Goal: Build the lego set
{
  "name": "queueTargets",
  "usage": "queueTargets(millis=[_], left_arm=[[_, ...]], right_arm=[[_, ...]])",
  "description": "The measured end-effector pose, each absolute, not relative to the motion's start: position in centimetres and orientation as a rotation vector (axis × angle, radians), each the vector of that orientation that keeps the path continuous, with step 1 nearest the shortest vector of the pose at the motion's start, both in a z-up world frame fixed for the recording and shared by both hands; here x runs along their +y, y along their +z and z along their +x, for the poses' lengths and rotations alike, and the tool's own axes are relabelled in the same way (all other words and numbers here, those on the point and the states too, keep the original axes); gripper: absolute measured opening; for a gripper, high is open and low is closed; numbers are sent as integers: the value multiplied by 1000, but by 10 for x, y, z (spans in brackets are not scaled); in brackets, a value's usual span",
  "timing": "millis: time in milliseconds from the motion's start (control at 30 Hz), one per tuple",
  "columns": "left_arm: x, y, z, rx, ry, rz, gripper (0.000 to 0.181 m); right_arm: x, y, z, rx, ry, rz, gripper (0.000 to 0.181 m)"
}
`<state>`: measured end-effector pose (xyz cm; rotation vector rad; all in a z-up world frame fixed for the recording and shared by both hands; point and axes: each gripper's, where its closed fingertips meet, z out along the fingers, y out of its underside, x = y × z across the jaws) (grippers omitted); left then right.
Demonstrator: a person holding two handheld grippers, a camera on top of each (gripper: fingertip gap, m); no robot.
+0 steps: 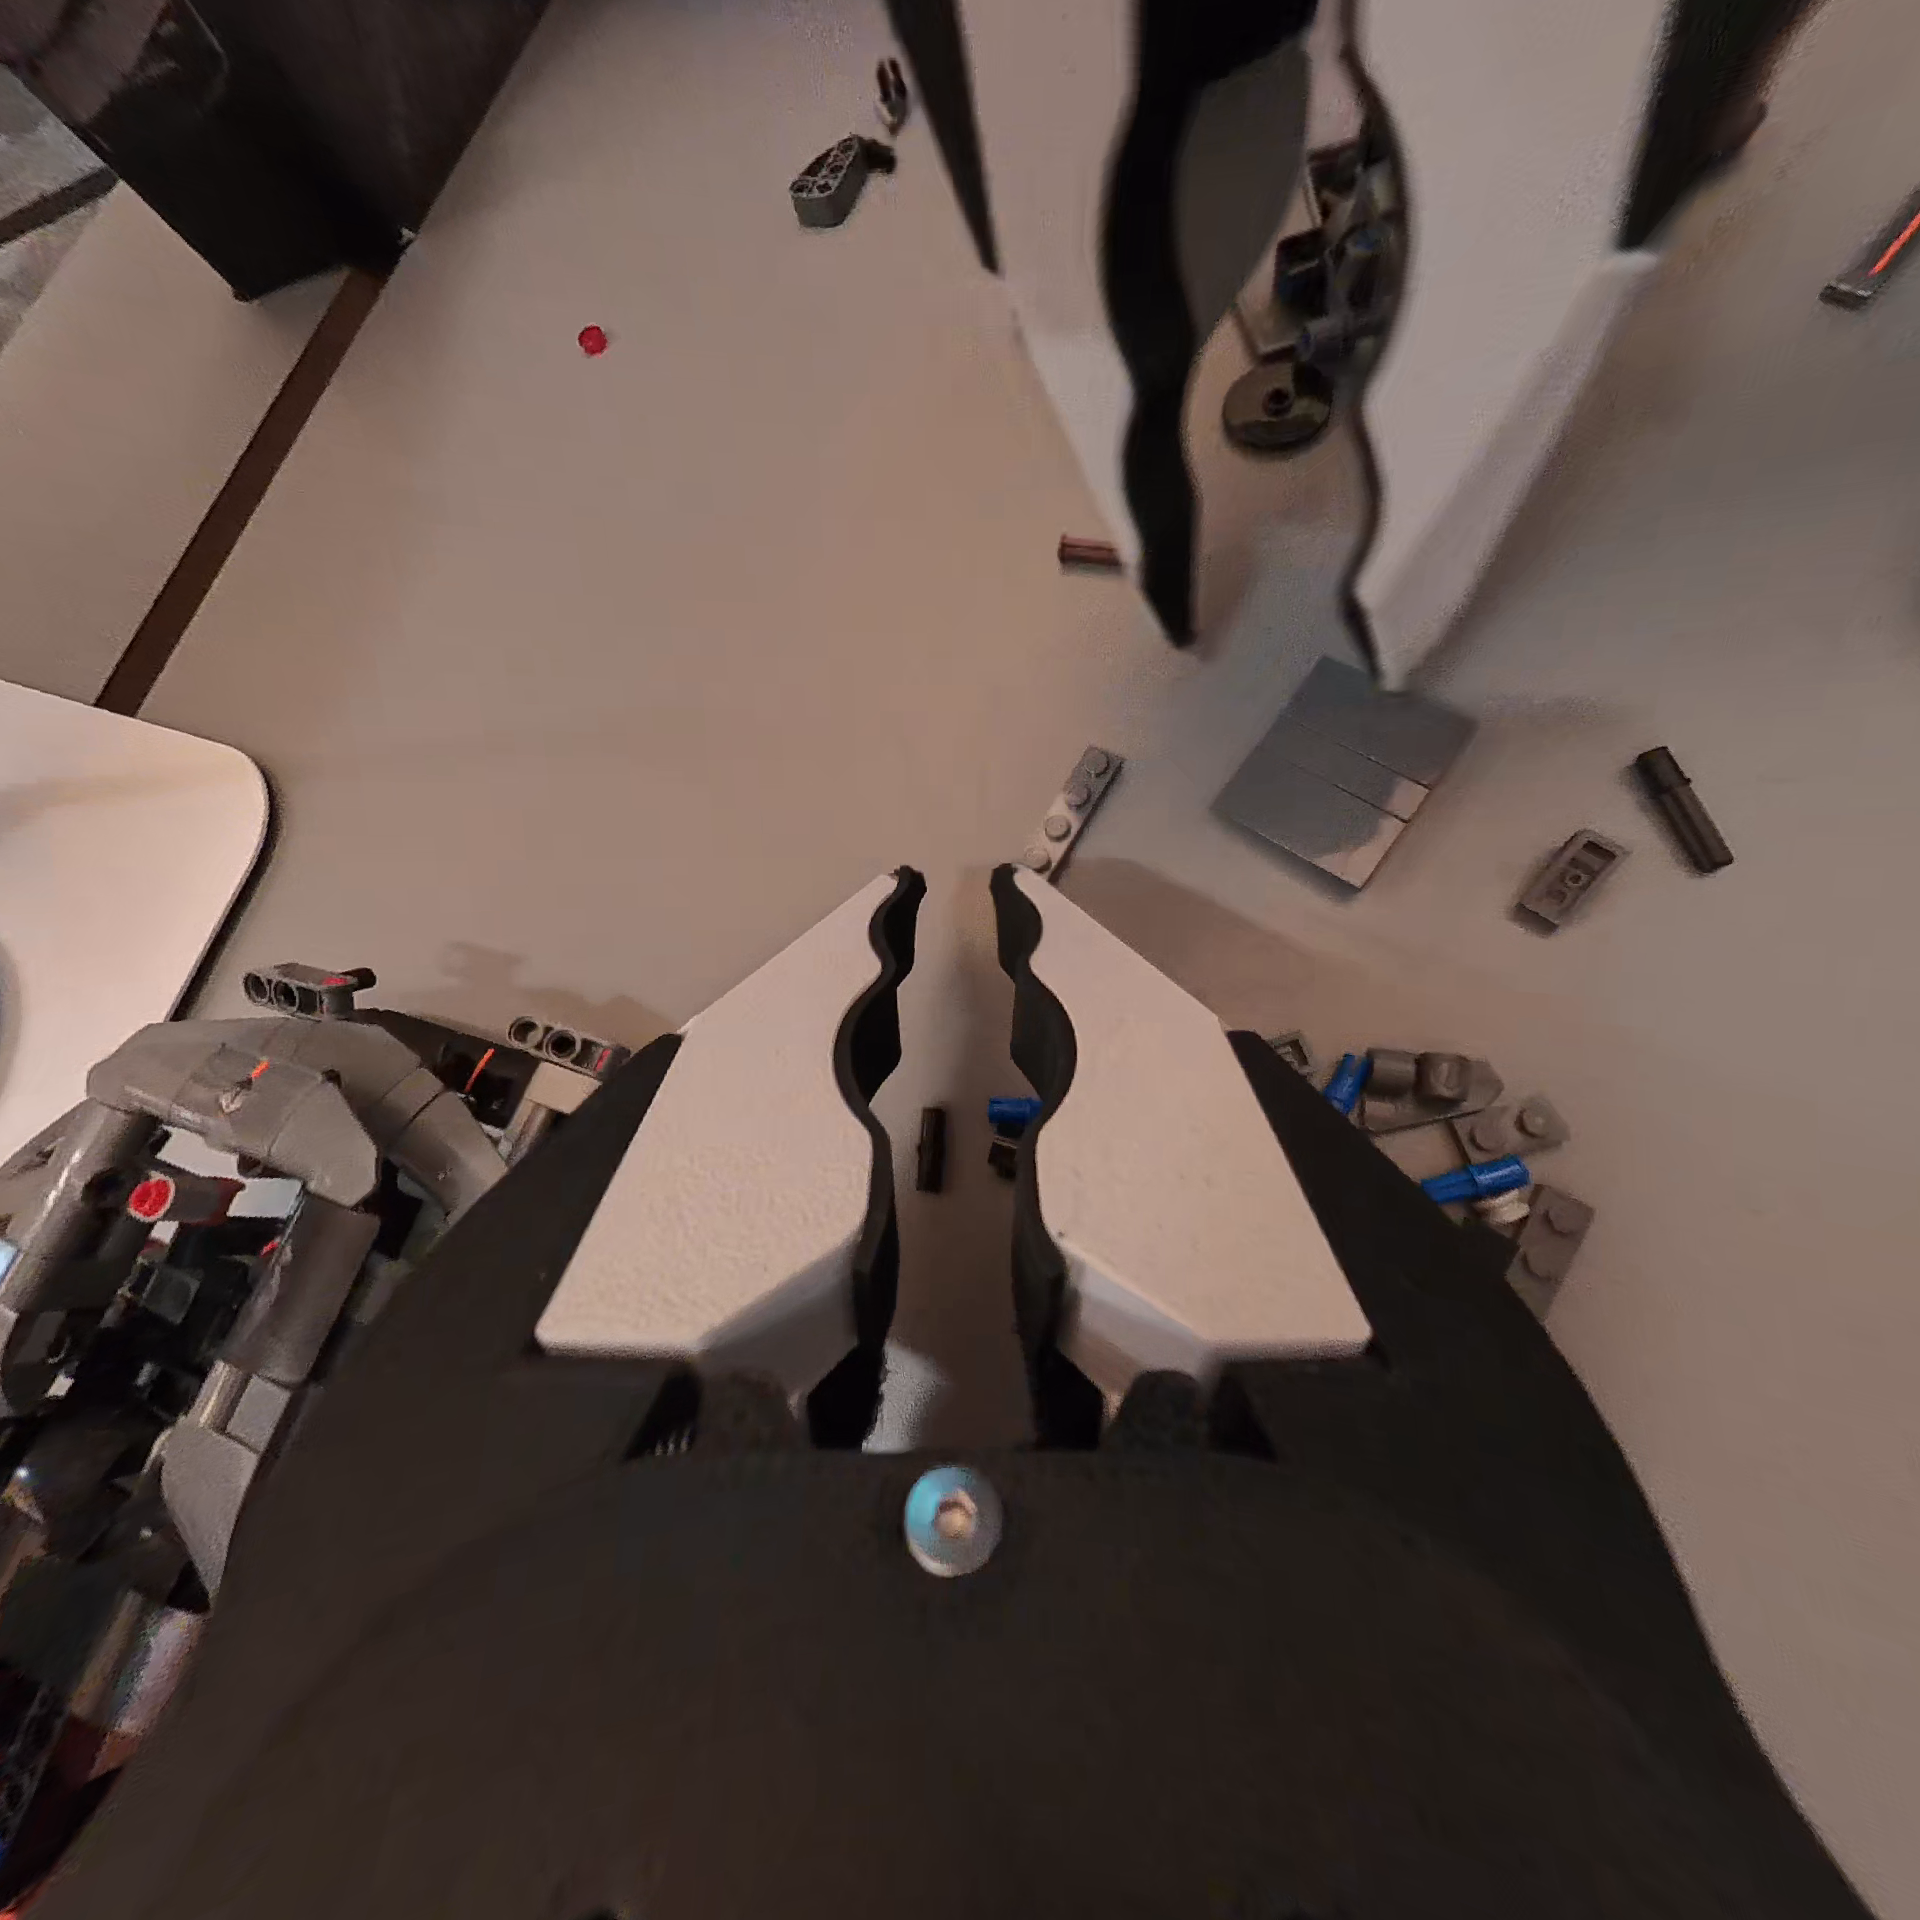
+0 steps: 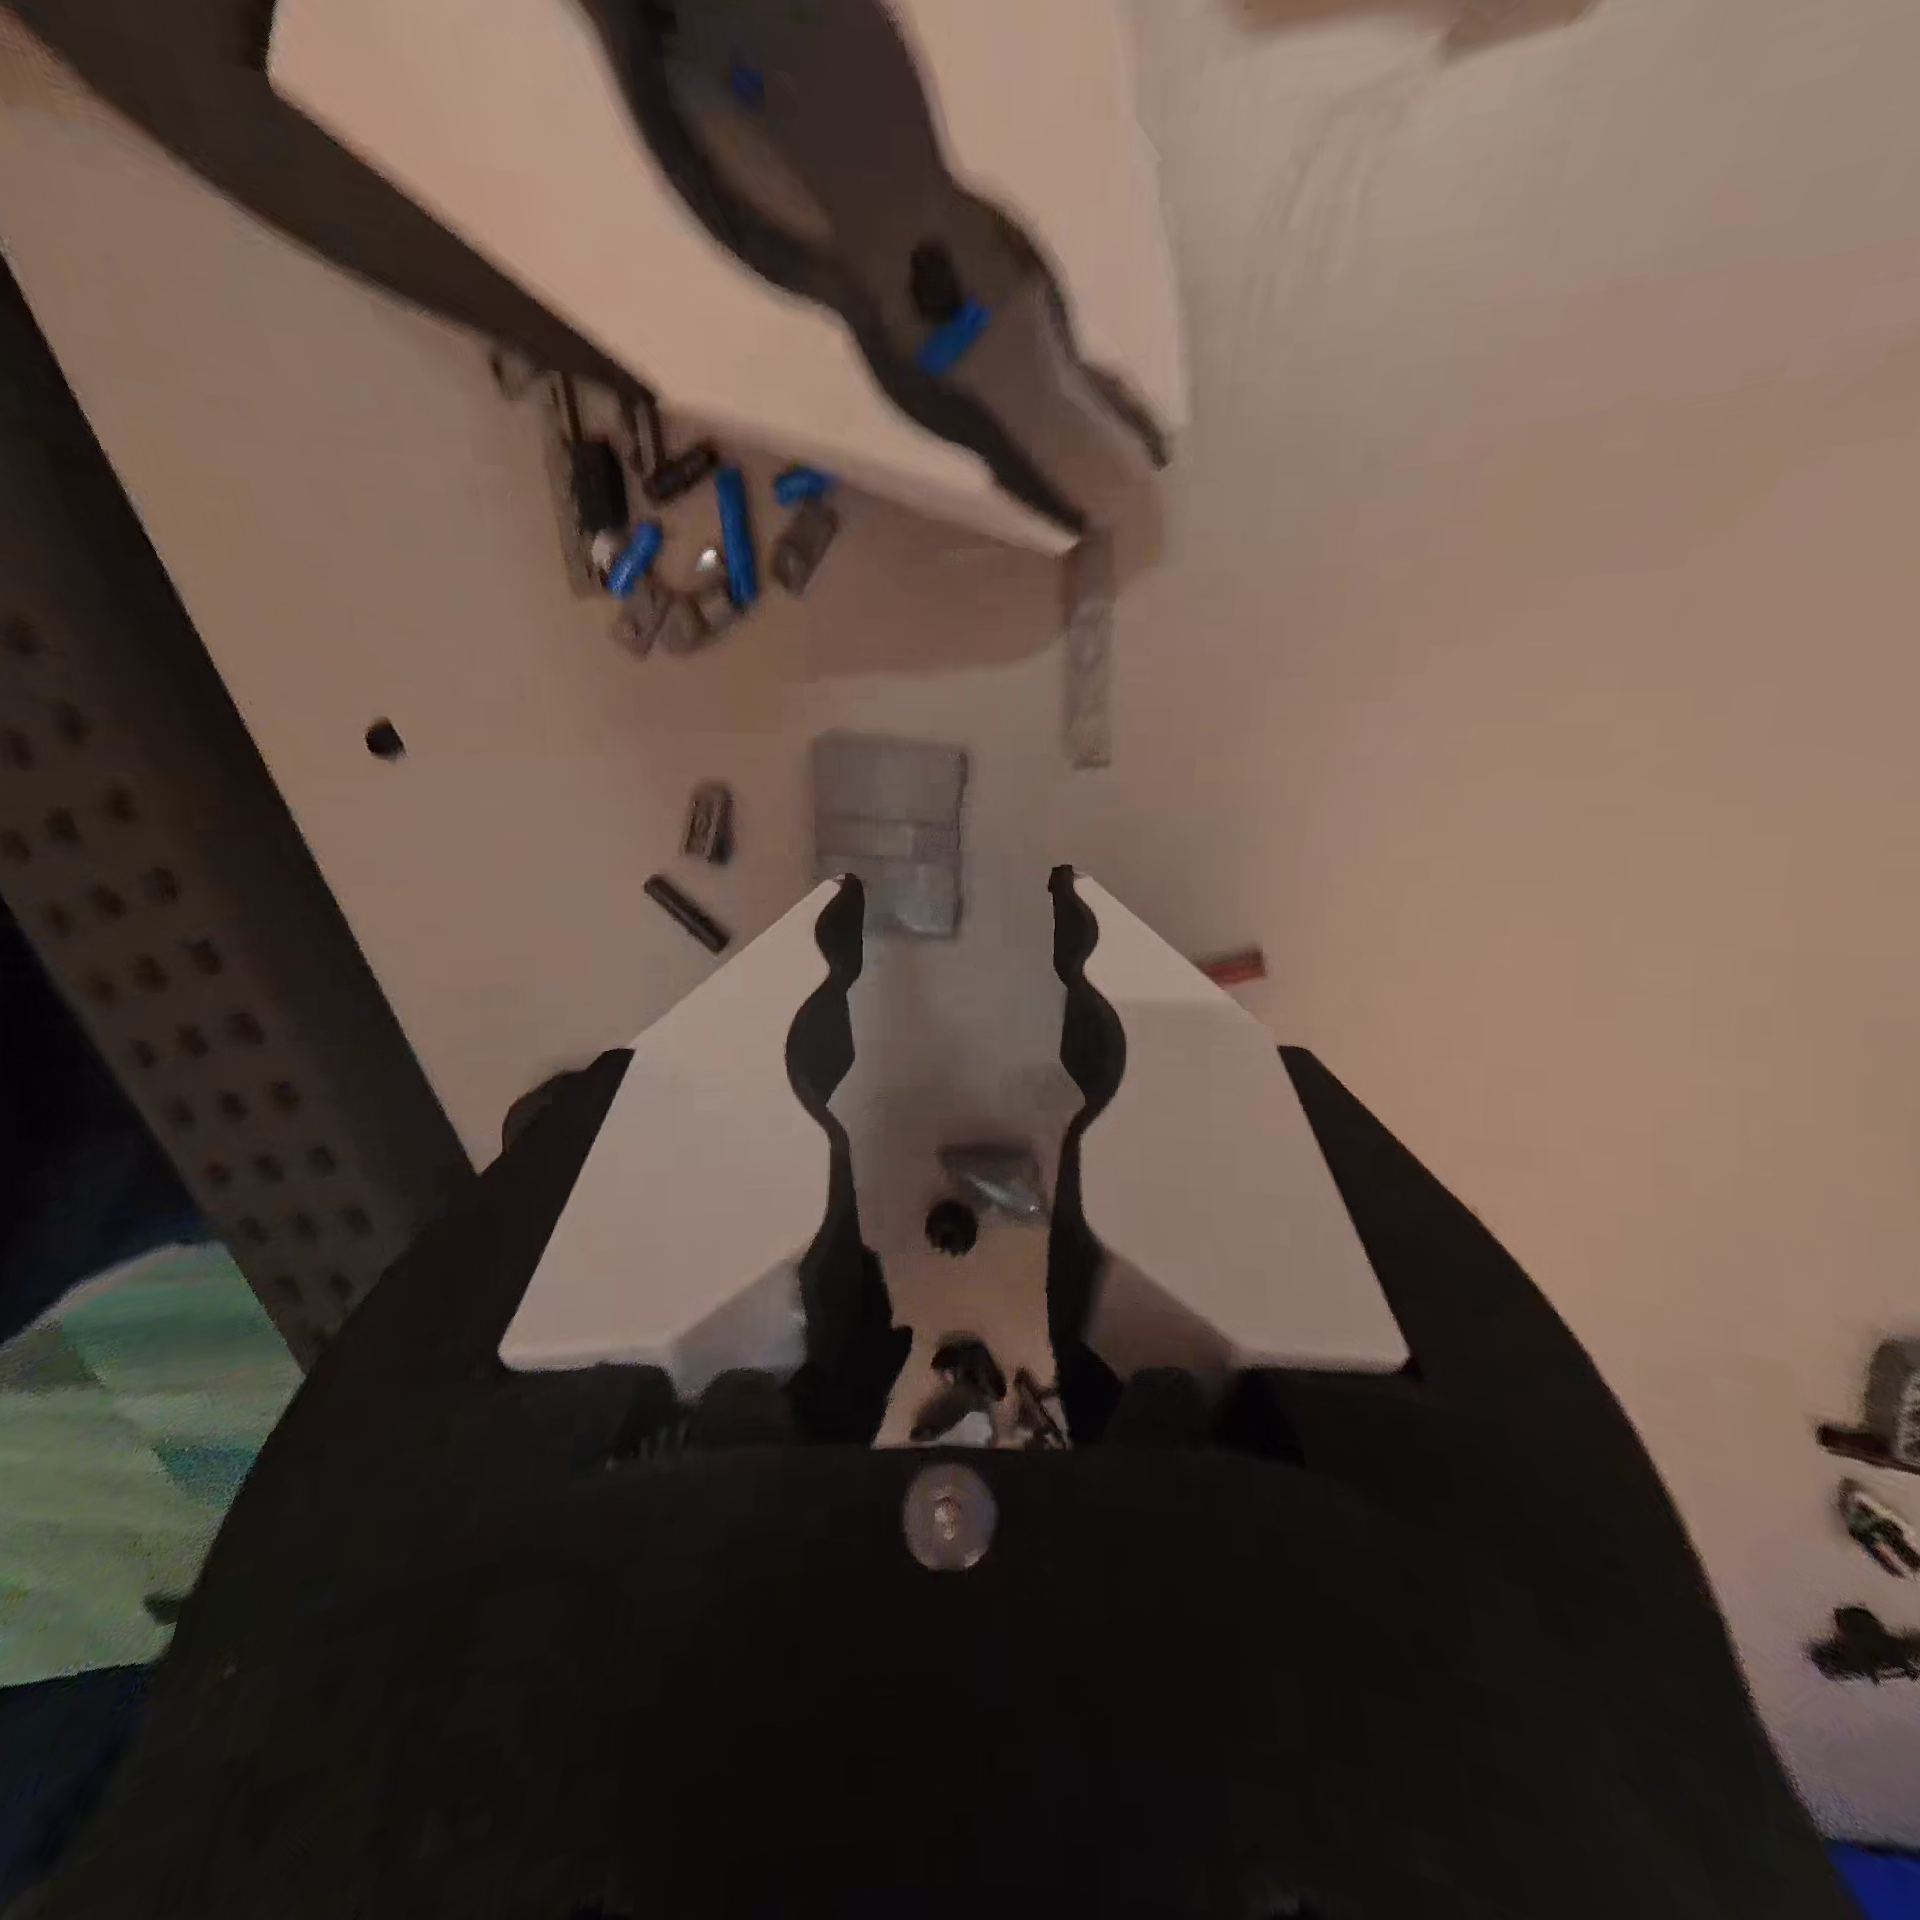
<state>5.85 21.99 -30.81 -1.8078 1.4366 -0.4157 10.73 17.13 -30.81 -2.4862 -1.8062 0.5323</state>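
My left gripper (image 1: 956,878) is narrowly open and empty, low over the white table, beside a light grey four-stud plate (image 1: 1075,805). A partly built grey model (image 1: 208,1143) stands at its left. My right gripper (image 1: 1273,623) reaches in from the far side, open and empty, with its tips just above a grey tiled square plate (image 1: 1345,774). In the right wrist view, the right gripper (image 2: 954,881) is open with the tiled plate (image 2: 888,821) just past its fingertips. The left gripper (image 2: 1117,488) shows blurred at the top, above the four-stud plate (image 2: 1088,686).
A pile of grey pieces and blue pins (image 1: 1475,1153) lies right of my left gripper, also in the right wrist view (image 2: 707,551). A black pin (image 1: 1683,810), a dark grey piece (image 1: 1569,878), a red stud (image 1: 591,340) and a black round piece (image 1: 1276,405) lie loose. A white tray (image 1: 125,831) is at left. The dark grey piece (image 1: 1569,878) lies around 5 centimetres away from my right fingertips. It turns up in the right wrist view (image 2: 701,819) as well.
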Motion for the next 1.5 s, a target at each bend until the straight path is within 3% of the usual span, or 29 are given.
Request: queueTargets(millis=[333,467,667,767,800,833,1100,1500], left_arm=[[220,-322,66,1483,-383,-1868,9],[218,-322,65,1465,-419,-1892,8],[213,-323,64,1459,-478,-1917,6],[210,-323,63,1464,-499,-1937,6],[210,-323,62,1456,-506,-1945,7],[208,-323,63,1458,-519,-1946,6],[209,-323,59,1445,-554,-1957,6],[216,-320,56,1417,-517,-1933,4]], right_arm=[[147,-323,100,-1827,465,-2463,47],[154,-325,102,-1806,383,-2433,30],[154,-324,107,-1776,417,-2452,30],[162,-316,105,-1711,473,-2422,0],[163,-316,106,-1704,477,-2428,0],[162,-317,108,-1715,462,-2431,9],[151,-313,104,-1798,472,-2377,27],[136,-312,91,-1834,544,-2344,46]])
